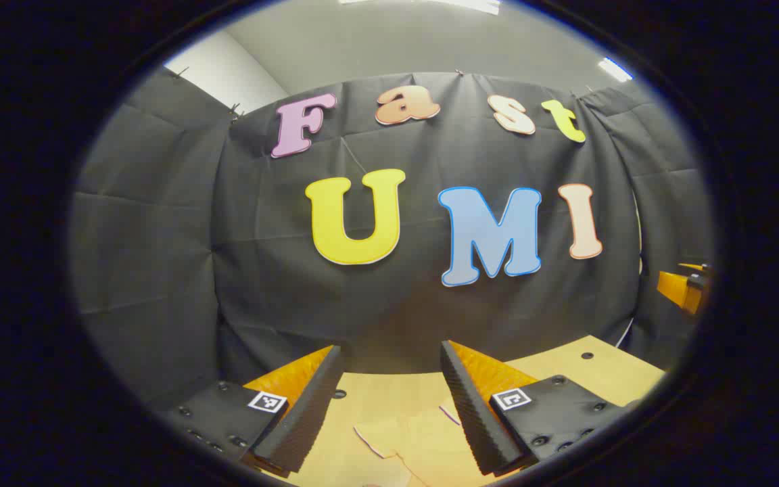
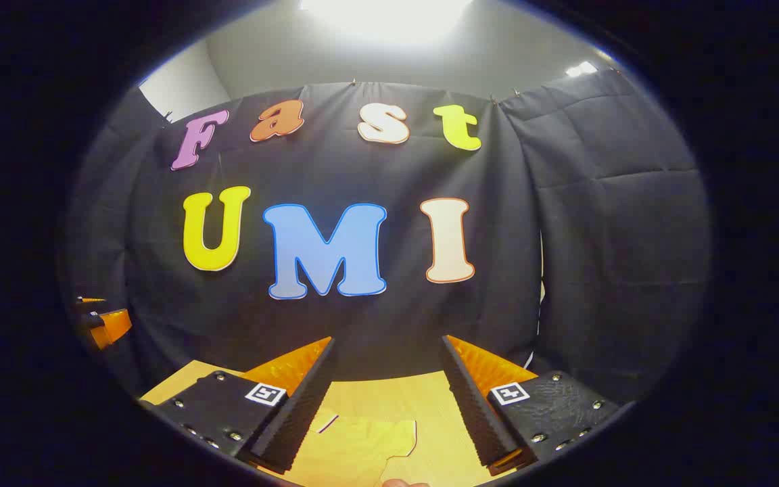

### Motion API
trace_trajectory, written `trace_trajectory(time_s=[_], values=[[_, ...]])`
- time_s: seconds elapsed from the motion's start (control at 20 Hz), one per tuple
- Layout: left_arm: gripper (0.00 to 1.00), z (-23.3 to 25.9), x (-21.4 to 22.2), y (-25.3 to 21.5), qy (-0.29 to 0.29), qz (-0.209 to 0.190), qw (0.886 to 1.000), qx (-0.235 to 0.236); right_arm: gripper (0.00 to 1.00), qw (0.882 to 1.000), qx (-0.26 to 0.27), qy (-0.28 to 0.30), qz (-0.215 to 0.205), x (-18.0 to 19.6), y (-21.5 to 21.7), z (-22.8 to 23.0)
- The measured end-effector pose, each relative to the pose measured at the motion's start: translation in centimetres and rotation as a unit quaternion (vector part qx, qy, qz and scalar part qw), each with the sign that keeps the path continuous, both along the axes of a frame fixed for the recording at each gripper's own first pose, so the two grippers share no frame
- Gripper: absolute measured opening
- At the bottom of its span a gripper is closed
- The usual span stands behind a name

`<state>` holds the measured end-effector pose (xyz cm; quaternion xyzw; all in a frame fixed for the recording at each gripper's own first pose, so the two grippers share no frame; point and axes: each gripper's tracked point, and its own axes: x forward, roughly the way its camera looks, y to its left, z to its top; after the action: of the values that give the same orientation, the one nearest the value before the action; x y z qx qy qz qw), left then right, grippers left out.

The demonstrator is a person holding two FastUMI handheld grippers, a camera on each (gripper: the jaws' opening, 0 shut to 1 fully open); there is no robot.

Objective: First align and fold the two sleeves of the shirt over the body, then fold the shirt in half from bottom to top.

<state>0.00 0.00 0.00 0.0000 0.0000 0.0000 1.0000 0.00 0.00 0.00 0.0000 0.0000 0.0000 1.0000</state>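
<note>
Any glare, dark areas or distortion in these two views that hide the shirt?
Right gripper view: a ceiling light blows out the top; the shirt sits sharp and evenly lit between the open right gripper. Left gripper view: no glare, only small ceiling lights; the shirt blends with the table. Both views bend straight lines at the edges.

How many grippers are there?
2. The left gripper is open at the bottom of the left gripper view, above the shirt on the table. The right gripper is open at the bottom of the right gripper view.
</note>
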Motion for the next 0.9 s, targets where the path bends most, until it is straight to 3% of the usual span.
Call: trace_trajectory(time_s=[0.45, 0.75, 0.9], values=[[0.96, -0.8, 1.7, -1.1, 0.007, -0.009, 1.000, -0.010, 0.95, 0.999, -0.022, 0.044, 0.016, 2.9, 0.0, -4.0], [0.96, -0.6, 2.1, -0.4, 0.010, 0.011, 1.000, 0.004, 0.95, 0.984, -0.024, 0.177, 0.009, 9.0, -2.7, -17.6], [0.95, -1.1, 2.1, 0.8, 0.020, 0.030, 0.999, 0.000, 0.95, 0.962, -0.033, 0.269, 0.005, 10.8, -3.9, -26.2]])
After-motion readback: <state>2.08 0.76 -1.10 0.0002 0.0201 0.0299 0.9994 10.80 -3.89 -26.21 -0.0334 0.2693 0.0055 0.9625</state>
